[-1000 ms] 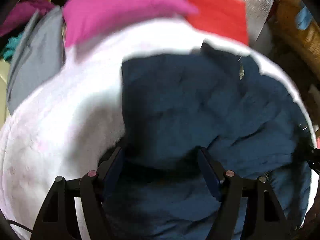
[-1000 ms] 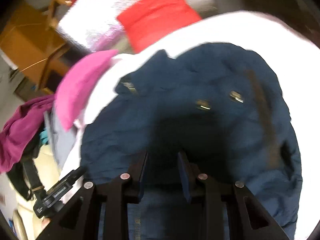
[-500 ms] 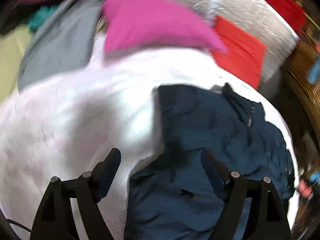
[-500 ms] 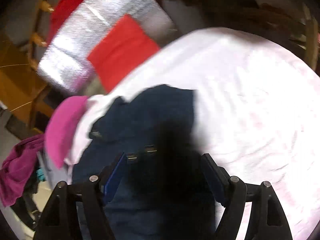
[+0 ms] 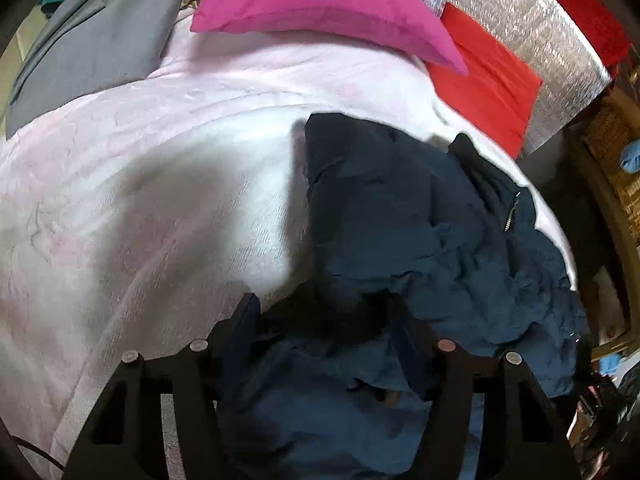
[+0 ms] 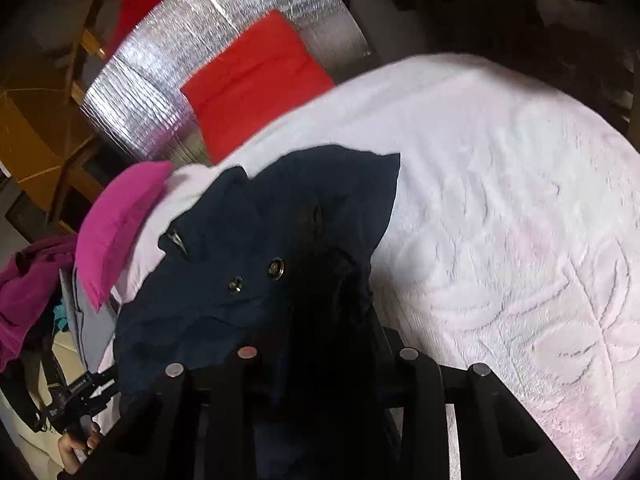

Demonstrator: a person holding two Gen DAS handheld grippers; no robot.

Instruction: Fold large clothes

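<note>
Nearest, the left gripper [image 5: 324, 316] is closing with a bunched edge of the navy jacket [image 5: 420, 232] between its fingers; the right gripper [image 6: 320, 344] is closing on a dark fold of it. The jacket lies crumpled on the pale pink bedspread [image 5: 160, 184], so folding looks barely begun; flattening and every fold remain. Farther off sits a pink pillow [image 5: 320, 4]

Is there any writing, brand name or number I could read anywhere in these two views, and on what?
None can be read.
Snap buttons on the navy jacket: perhaps embossed, too small to read.
Other gripper at the lower left of the right wrist view: faint pale marking, too blurred to read.
</note>
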